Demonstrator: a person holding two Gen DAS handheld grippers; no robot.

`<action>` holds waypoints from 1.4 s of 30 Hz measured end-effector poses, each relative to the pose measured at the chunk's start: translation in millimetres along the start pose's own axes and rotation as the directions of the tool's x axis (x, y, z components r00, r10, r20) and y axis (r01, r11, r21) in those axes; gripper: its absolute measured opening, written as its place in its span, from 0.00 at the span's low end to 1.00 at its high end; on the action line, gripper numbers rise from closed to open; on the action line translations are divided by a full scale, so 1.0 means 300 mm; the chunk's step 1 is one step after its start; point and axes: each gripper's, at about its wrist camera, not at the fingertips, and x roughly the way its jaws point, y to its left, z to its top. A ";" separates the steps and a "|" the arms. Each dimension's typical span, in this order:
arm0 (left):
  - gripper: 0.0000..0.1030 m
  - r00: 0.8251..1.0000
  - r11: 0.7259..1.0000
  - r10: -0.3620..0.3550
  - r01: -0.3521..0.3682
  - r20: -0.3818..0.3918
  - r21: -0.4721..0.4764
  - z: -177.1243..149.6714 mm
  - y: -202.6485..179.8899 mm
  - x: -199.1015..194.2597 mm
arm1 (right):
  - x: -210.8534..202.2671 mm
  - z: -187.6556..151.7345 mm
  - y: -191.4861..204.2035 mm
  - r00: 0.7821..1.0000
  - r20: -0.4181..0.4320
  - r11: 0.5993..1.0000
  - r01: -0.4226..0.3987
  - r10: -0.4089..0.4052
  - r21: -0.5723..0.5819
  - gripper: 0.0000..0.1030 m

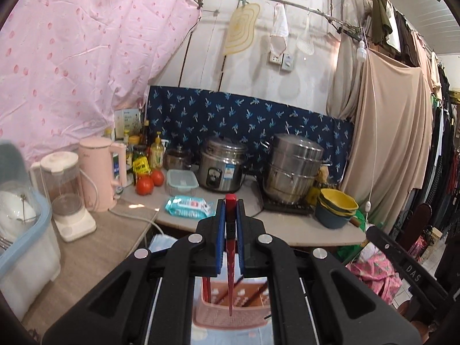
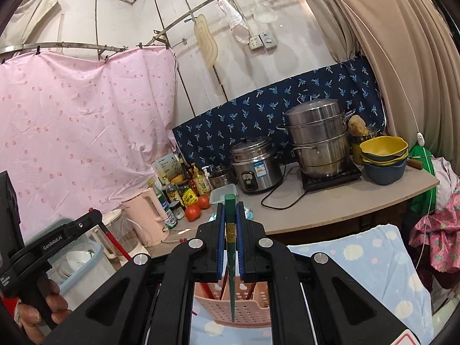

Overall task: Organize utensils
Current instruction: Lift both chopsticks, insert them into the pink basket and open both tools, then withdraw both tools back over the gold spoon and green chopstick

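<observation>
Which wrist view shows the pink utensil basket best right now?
The right wrist view: the pink utensil basket shows its perforated wall and rim below the green chopstick. In the left wrist view the basket is blurred and largely boxed in by the gripper.

Wall: my view ends at whitewashed wall (image 1: 302,86), a navy patterned cloth (image 1: 244,118) along its foot.
Left: pink curtain (image 1: 80,66).
Right: beige drape (image 1: 394,132).
Counter: grey worktop (image 2: 345,204).

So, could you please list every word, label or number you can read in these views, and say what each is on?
"GenRobot.AI": on the left gripper, right wrist view.
"DAS": on the right gripper's body, left wrist view.
Labels on the rice cooker, bottles, wipes pack and green chopstick: too small or blurred.
</observation>
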 end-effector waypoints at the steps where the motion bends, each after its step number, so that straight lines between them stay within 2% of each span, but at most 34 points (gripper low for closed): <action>1: 0.07 1.000 1.000 0.002 -0.002 0.006 0.001 0.008 0.002 0.015 | 0.025 0.009 -0.001 1.000 0.003 1.000 0.002 -0.002 0.002 0.07; 4: 0.07 1.000 1.000 0.005 -0.005 0.009 0.011 0.016 0.000 0.068 | 0.093 0.027 0.001 1.000 0.006 1.000 0.004 -0.004 0.004 0.07; 8: 0.07 1.000 1.000 0.016 -0.015 -0.023 0.016 -0.018 0.010 0.148 | 0.177 0.014 0.006 1.000 -0.015 1.000 0.013 -0.014 -0.009 0.07; 16: 0.07 0.992 0.999 0.036 -0.035 -0.119 0.010 -0.139 0.055 0.254 | 0.317 -0.137 -0.032 0.988 -0.148 0.999 0.031 -0.033 -0.013 0.07; 22: 0.07 0.987 0.999 0.049 -0.049 -0.155 0.004 -0.186 0.079 0.281 | 0.354 -0.209 -0.057 0.978 -0.201 0.998 0.054 -0.057 -0.021 0.07; 26: 0.07 0.986 0.998 0.056 -0.058 -0.160 -0.010 -0.194 0.086 0.278 | 0.344 -0.221 -0.063 0.978 -0.195 0.997 0.073 -0.076 -0.022 0.10; 27: 0.09 0.985 0.998 0.062 -0.064 -0.161 -0.007 -0.195 0.086 0.274 | 0.339 -0.222 -0.066 0.978 -0.191 0.996 0.083 -0.085 -0.019 0.13; 28: 0.10 0.984 0.998 0.066 -0.068 -0.163 -0.007 -0.195 0.087 0.272 | 0.331 -0.220 -0.068 0.978 -0.185 0.996 0.091 -0.092 -0.017 0.20; 30: 0.32 0.983 0.997 0.079 -0.082 -0.166 -0.013 -0.198 0.090 0.263 | 0.318 -0.216 -0.075 0.980 -0.178 0.996 0.094 -0.094 -0.012 0.24; 32: 0.39 0.983 0.995 0.093 -0.097 -0.157 -0.016 -0.200 0.092 0.245 | 0.302 -0.212 -0.075 0.980 -0.172 0.995 0.097 -0.098 -0.013 0.26; 42: 0.39 0.980 0.996 0.091 -0.093 -0.179 -0.004 -0.242 0.083 0.155 | 0.177 -0.228 -0.065 0.983 -0.163 0.996 0.086 -0.088 -0.014 0.29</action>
